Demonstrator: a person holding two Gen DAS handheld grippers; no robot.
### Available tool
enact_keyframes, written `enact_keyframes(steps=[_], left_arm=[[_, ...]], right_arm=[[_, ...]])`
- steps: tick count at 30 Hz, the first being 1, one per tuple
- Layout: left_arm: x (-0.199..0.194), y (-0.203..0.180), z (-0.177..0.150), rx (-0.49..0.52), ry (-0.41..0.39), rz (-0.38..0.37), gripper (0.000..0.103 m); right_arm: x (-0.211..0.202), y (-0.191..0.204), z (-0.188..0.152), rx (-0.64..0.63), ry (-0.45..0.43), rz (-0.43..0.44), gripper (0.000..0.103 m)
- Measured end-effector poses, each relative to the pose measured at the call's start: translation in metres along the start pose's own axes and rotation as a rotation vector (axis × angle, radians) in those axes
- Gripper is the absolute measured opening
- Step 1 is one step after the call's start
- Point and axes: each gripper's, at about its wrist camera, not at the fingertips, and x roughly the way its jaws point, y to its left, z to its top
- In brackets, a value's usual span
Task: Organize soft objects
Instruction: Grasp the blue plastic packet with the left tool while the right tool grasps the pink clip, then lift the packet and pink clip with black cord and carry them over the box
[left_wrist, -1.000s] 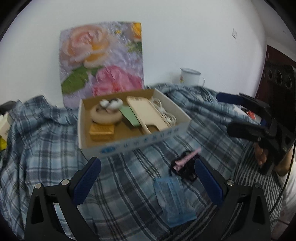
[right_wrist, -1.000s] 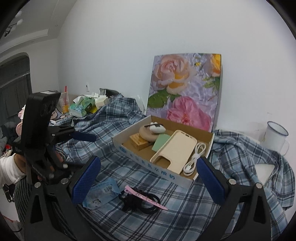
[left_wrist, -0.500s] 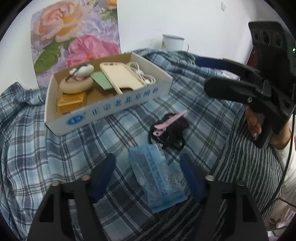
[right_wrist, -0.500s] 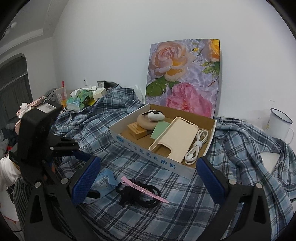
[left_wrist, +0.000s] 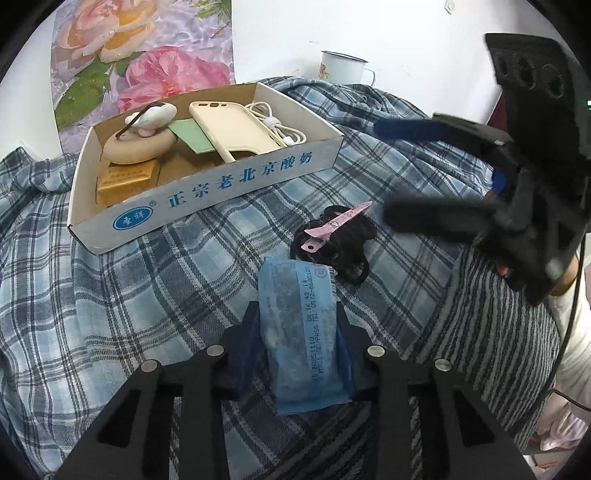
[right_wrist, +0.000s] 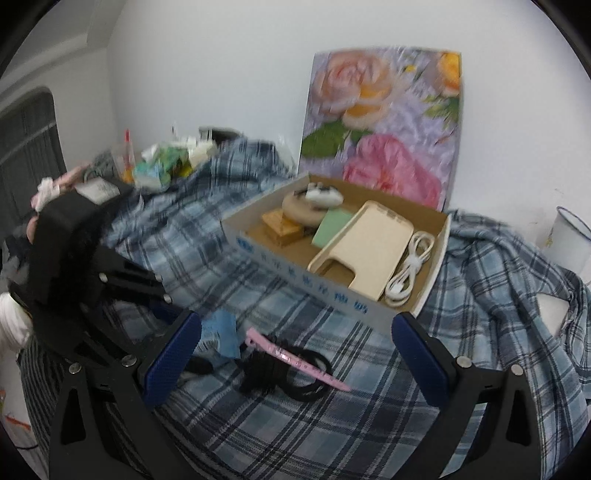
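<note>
Plaid bedcover: w/ L gripper clamped on blue packet, R gripper jaws apart, lift packet straight, carry to box at 11 o'clock.

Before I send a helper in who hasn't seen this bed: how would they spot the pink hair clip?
Find the open cardboard box on the plaid blanket in front of the rose painting. Just in front of the box lies a tangle of black hair ties. The pink hair clip rests across them, the only slim pink thing there, beside a blue packet.
</note>
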Motion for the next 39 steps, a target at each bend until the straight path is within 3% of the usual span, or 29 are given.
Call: enact_keyframes(steps=[4,7,16,18,20,23,29,39], left_arm=[[-0.004,0.0,0.0,0.003,-0.018,0.006,0.038],[-0.008,-0.002,-0.001,0.011,-0.037,0.016,0.038],[-0.023,-0.013,-0.002,0.06,-0.101,0.043,0.038],[-0.023,-0.013,-0.002,0.06,-0.104,0.044,0.038],[-0.023,-0.013,-0.001,0.055,-0.107,0.043,0.038],[-0.023,-0.013,-0.002,0.052,-0.111,0.043,0.038],[-0.024,-0.012,-0.002,0.037,-0.118,0.04,0.038],[-0.029,-0.012,-0.001,0.024,-0.152,0.047,0.038]], right_arm=[[0.012,0.0,-0.003,0.002,0.077,0.017,0.102],[0.012,-0.003,-0.006,0.015,0.101,0.031,0.096],[0.037,0.011,-0.013,-0.057,0.234,0.038,0.07],[0.04,0.011,-0.014,-0.06,0.253,0.037,0.052],[0.043,0.01,-0.015,-0.058,0.266,0.037,0.048],[0.042,0.01,-0.015,-0.058,0.265,0.04,0.036],[0.038,0.009,-0.014,-0.055,0.244,0.048,0.024],[0.015,0.012,-0.007,-0.083,0.115,0.003,0.021]])
